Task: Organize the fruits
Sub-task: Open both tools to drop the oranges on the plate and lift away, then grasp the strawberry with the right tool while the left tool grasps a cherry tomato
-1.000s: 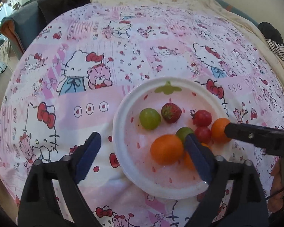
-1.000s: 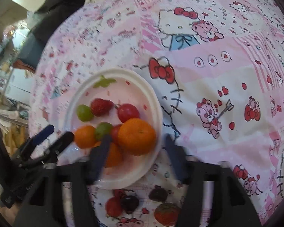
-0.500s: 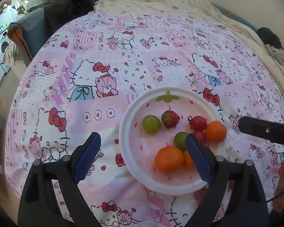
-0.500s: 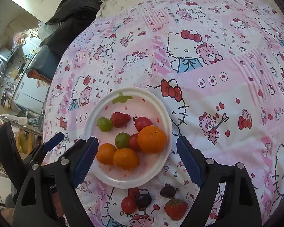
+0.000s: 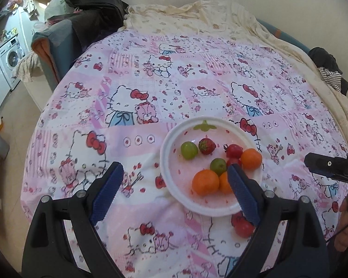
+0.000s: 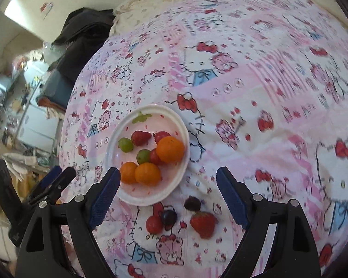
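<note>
The right gripper [image 6: 165, 193] is held wide apart with nothing between its blue pads [image 6: 104, 195], raised above the bed and tilted downward. Just below and ahead of its pads, on the patterned bedspread [image 6: 255, 92], four loose fruits are seen: a strawberry [image 6: 203, 223], a dark grape [image 6: 169, 217], a small red tomato [image 6: 153, 224] and a dark berry [image 6: 192, 203], which is too blurred to be named surely. The grape and tomato are touching; the strawberry lies just beside them, toward the right pad.

Beyond these, ahead and to the left, a white plate [image 6: 181, 173] is set on the bedspread. It holds three oranges [image 6: 170, 149], two green grapes [image 6: 125, 144], a strawberry and a couple of small tomatoes, crowded toward the near side.

The loose fruits are judged light, soft and easily bruised. The strawberry is best taken across its broad shoulders with a gentle closing; the grape and tomato are smooth and round, likely to slip or roll on the soft cloth, and should be taken at their widest part. The yielding bedding may let a fruit sink away under pressure.

The left gripper [image 5: 175, 186] is likewise held wide and holds nothing, hovering at the near left of the plate [image 5: 167, 162], its right pad [image 5: 242, 192] overlapping the plate's near edge in view. One red tomato [image 5: 243, 228] is seen just under that pad, off the plate. The tip of the right gripper appears far to the right.
</note>
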Available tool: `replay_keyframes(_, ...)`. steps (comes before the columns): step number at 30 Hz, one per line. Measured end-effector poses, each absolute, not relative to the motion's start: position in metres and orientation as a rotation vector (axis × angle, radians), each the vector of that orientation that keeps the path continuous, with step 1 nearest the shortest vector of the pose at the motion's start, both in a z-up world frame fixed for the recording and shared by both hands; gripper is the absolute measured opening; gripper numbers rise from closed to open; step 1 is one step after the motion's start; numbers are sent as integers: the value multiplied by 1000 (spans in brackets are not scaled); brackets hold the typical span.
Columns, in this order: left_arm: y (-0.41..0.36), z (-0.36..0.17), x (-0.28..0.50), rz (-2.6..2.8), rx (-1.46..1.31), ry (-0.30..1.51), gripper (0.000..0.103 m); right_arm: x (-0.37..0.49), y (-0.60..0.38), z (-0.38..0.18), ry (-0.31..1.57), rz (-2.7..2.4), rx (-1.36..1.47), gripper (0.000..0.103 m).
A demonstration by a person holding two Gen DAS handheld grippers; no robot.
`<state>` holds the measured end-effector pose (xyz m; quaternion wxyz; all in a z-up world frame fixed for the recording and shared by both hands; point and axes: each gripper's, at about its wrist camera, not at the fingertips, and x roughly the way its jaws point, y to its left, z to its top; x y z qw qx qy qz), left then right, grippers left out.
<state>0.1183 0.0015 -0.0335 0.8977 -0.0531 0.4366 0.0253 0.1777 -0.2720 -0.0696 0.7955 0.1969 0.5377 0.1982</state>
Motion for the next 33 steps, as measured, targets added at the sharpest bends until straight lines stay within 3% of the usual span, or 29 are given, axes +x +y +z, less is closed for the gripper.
replay_keyframes(12, 8, -38, 86, 54, -170, 955, 89, 146, -276, -109, 1311, 353, 355, 87)
replay_keyframes(17, -2, -43, 82, 34, -149, 968, 89, 141, -257, -129, 1369, 331, 224, 64)
replay_keyframes(21, -9, -45, 79, 21, -120, 968, 89, 144, -244, -142, 1418, 345, 183, 63)
replay_keyframes(24, -12, -49, 79, 8, -123, 983, 89, 144, -239, -149, 1439, 342, 138, 56)
replay_keyframes(25, -13, -51, 79, 4, -121, 988, 89, 144, -238, -149, 1437, 343, 125, 51)
replay_keyframes(26, -15, -52, 80, 1, -119, 991, 89, 144, -237, -149, 1433, 346, 114, 38)
replay_keyframes(33, -44, -72, 81, -101, -100, 1066, 89, 136, -257, -119, 1369, 384, 186, 36)
